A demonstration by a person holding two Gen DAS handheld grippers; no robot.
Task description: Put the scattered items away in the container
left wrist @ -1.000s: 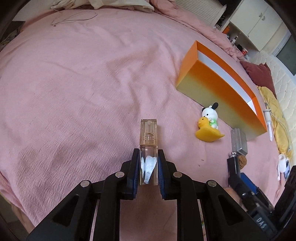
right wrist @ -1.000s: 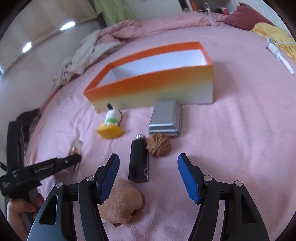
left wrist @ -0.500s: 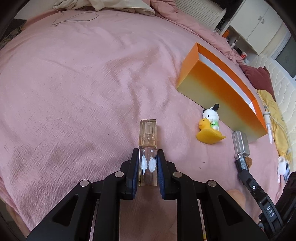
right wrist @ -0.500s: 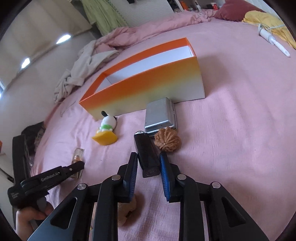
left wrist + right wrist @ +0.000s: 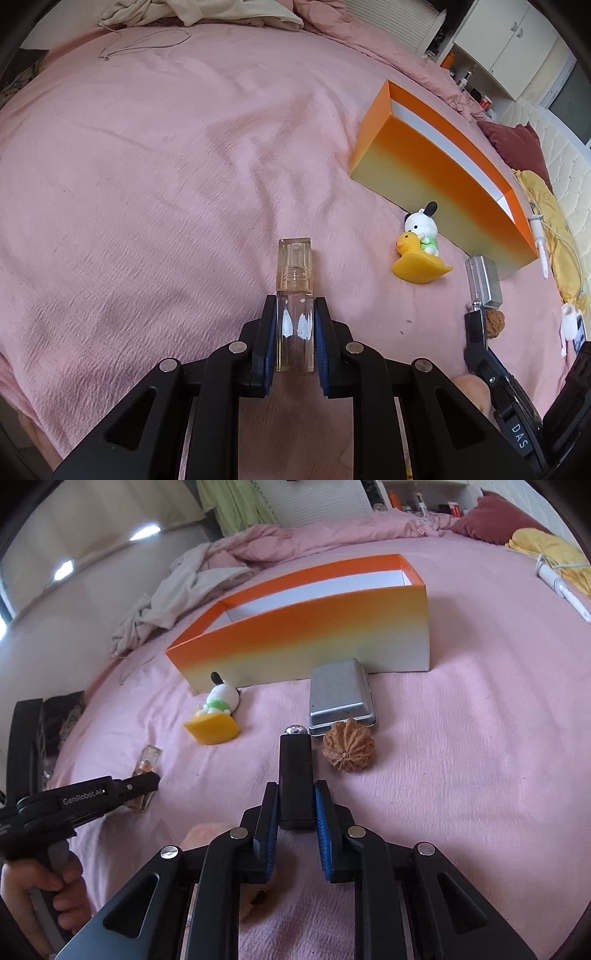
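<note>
Left wrist view: the left tongs (image 5: 294,334) pinch a clear bottle (image 5: 294,295), blue pads pressed on both its sides, its cap end sticking out ahead over the pink bed (image 5: 147,184). To the right lies the orange box (image 5: 436,177), open at the top, white inside. Just before its long wall sits a duck toy (image 5: 417,254) with a white dog figure on it, and further right a metal tin (image 5: 484,277), touching or nearly touching the box wall.

Right wrist view: the right tongs (image 5: 295,808) are closing on a black tube (image 5: 294,771); the pads sit against its sides near the rear end, and its silver tip points toward the tin (image 5: 341,696). A walnut (image 5: 349,745) lies just beside the tube, on its right, touching the tin's near edge. A tan soft lump (image 5: 207,836) shows under the left finger; what it is I cannot tell. At left a hand (image 5: 40,893) grips the other tool, whose tips hold the bottle (image 5: 147,764). The box (image 5: 314,635) lies beyond, apart from both tongs; none of the things seen is inside it.
</note>
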